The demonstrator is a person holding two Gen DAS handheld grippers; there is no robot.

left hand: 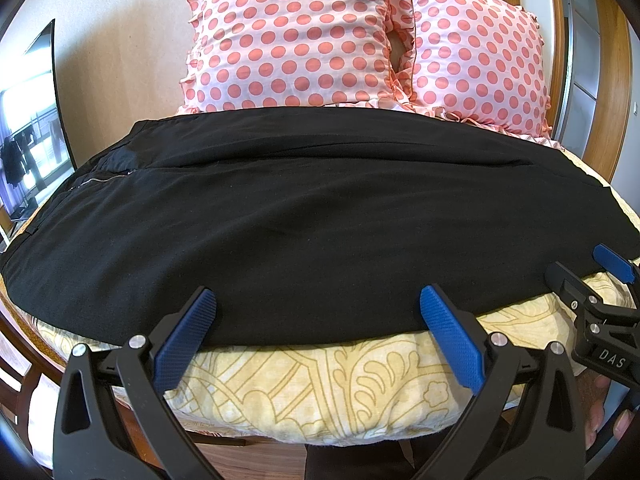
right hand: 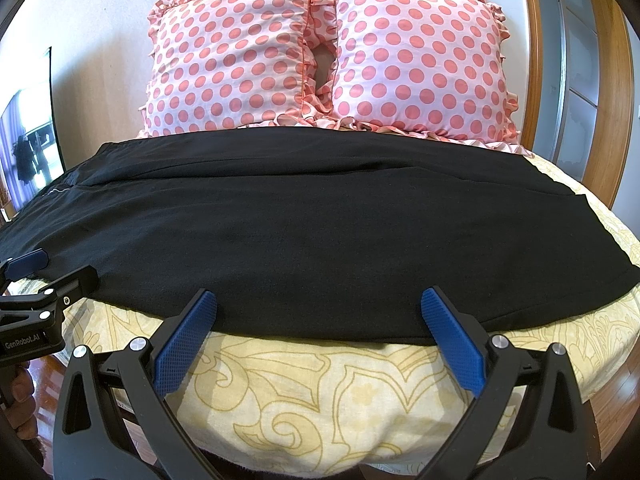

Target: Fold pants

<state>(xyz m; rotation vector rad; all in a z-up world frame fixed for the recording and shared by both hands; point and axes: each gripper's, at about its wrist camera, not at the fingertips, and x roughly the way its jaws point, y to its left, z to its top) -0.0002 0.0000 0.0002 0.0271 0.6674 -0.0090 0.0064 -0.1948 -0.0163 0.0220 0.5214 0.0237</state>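
Pants [left hand: 304, 216], black, lie spread flat across the bed [left hand: 320, 384], lengthwise from left to right, with the zipper end at the left. Two polka-dot pillows [right hand: 320, 56] stand behind them. The left claw [left hand: 318, 304] hangs at the near edge of the fabric, fingers apart, gripping nothing. The right claw [right hand: 318, 306] sits likewise, spread wide over the near hem.

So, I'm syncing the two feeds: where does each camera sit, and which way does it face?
Left wrist: on the open left gripper at the bed's near edge, facing the flat black fabric pants and polka-dot pillows; the right gripper shows at right.
Right wrist: on the open right gripper, same heading; the left gripper shows at left.
Shared: pants, pillows, yellow patterned bedsheet.
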